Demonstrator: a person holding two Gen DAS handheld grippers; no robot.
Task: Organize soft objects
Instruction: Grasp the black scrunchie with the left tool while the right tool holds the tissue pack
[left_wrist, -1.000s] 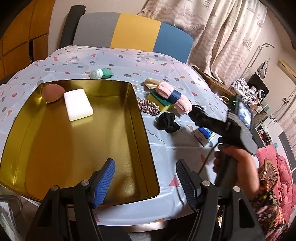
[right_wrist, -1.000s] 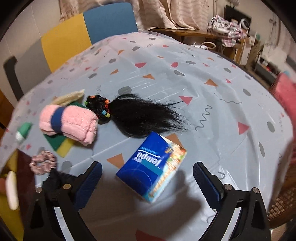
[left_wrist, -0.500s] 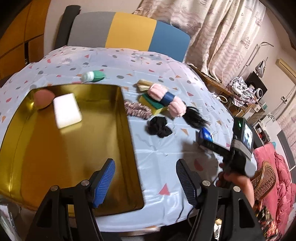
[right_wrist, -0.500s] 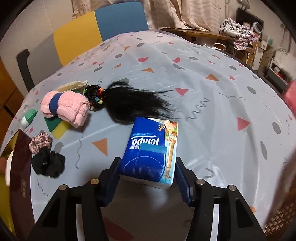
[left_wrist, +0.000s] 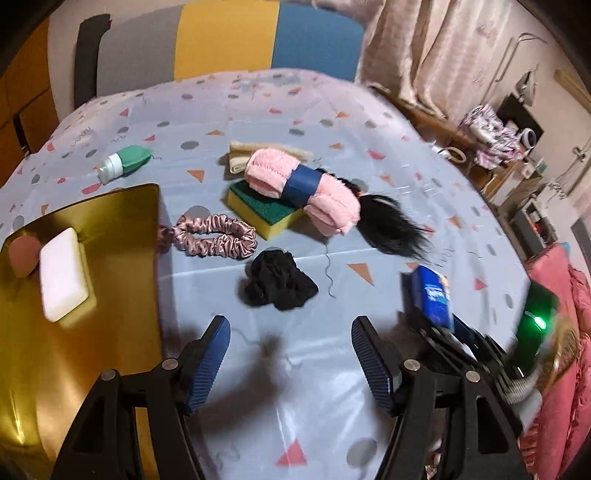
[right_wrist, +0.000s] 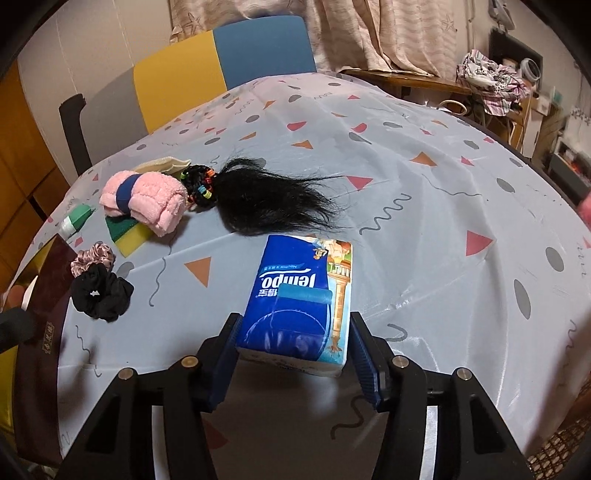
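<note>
My right gripper (right_wrist: 293, 354) is shut on a blue Tempo tissue pack (right_wrist: 299, 306) and holds it just above the table; the pack also shows in the left wrist view (left_wrist: 430, 295). My left gripper (left_wrist: 290, 362) is open and empty, above the tablecloth just short of a black scrunchie (left_wrist: 279, 284). A pink satin scrunchie (left_wrist: 214, 240), a yellow-green sponge (left_wrist: 264, 212), a rolled pink towel (left_wrist: 306, 188) and a black hairpiece (left_wrist: 388, 229) lie beyond. A gold tray (left_wrist: 110, 229) on the left holds a white sponge (left_wrist: 62, 273) and a pink puff (left_wrist: 22, 254).
A green-and-white tube (left_wrist: 123, 162) lies on the table behind the tray. A beige cloth (left_wrist: 240, 157) is under the towel's far end. A grey, yellow and blue chair (left_wrist: 221, 44) stands behind the table. A pink quilt (left_wrist: 565, 332) is at the right.
My right gripper closed on the tissue pack and lifted it slightly. My left gripper swung right, from over the gold tray to over the tablecloth near the black scrunchie.
</note>
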